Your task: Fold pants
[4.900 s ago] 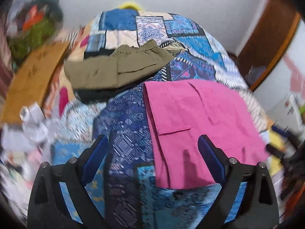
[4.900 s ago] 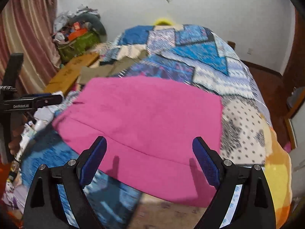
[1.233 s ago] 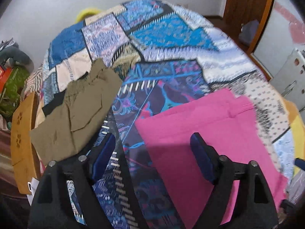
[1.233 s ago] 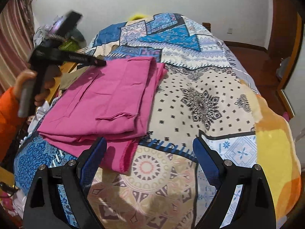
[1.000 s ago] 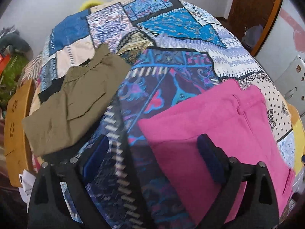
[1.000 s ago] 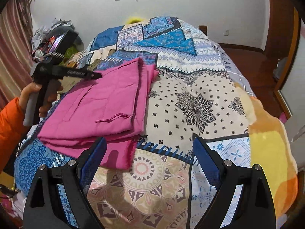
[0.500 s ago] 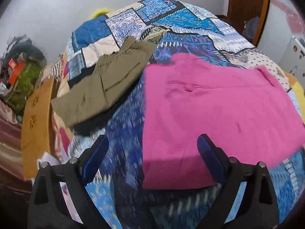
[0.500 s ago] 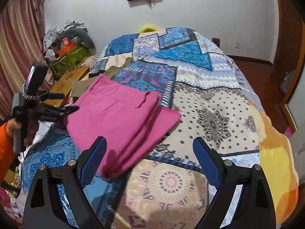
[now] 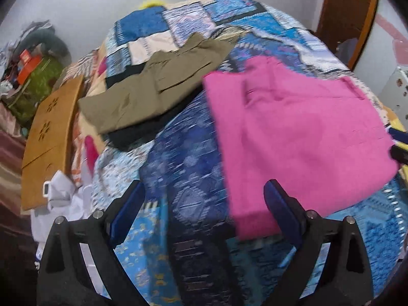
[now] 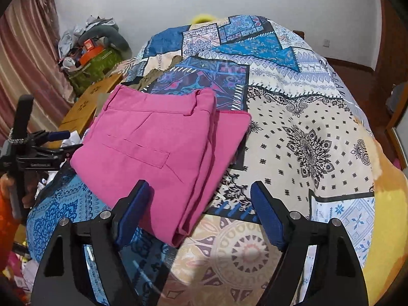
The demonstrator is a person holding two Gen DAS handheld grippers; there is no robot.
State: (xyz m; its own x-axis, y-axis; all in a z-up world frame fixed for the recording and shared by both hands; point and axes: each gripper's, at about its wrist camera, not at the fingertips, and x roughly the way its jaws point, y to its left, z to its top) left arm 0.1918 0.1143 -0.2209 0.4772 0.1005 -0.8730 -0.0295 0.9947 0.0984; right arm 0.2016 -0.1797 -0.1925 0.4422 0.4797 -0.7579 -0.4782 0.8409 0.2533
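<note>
The pink pants [image 9: 293,132] lie folded in a flat rectangle on the patterned bedspread [image 9: 183,178]; in the right wrist view they [image 10: 158,153] show a back pocket and stacked layers. My left gripper [image 9: 204,204] is open and empty, above the bed near the pants' near left corner. My right gripper [image 10: 199,209] is open and empty, above the pants' near right edge. The left gripper [image 10: 58,144] also shows at the left edge of the right wrist view, beside the pants.
Folded olive pants [image 9: 153,86] lie on a dark garment beyond the pink ones. A wooden board [image 9: 48,137] and white cloth [image 9: 58,196] sit at the bed's left side. Clutter [image 10: 91,48] is piled by the curtain. A wooden door [image 9: 344,17] stands at the right.
Both grippers have drawn back from the pink pants toward the near edge of the bed. The pants lie where they were, folded. Both grippers stay open.
</note>
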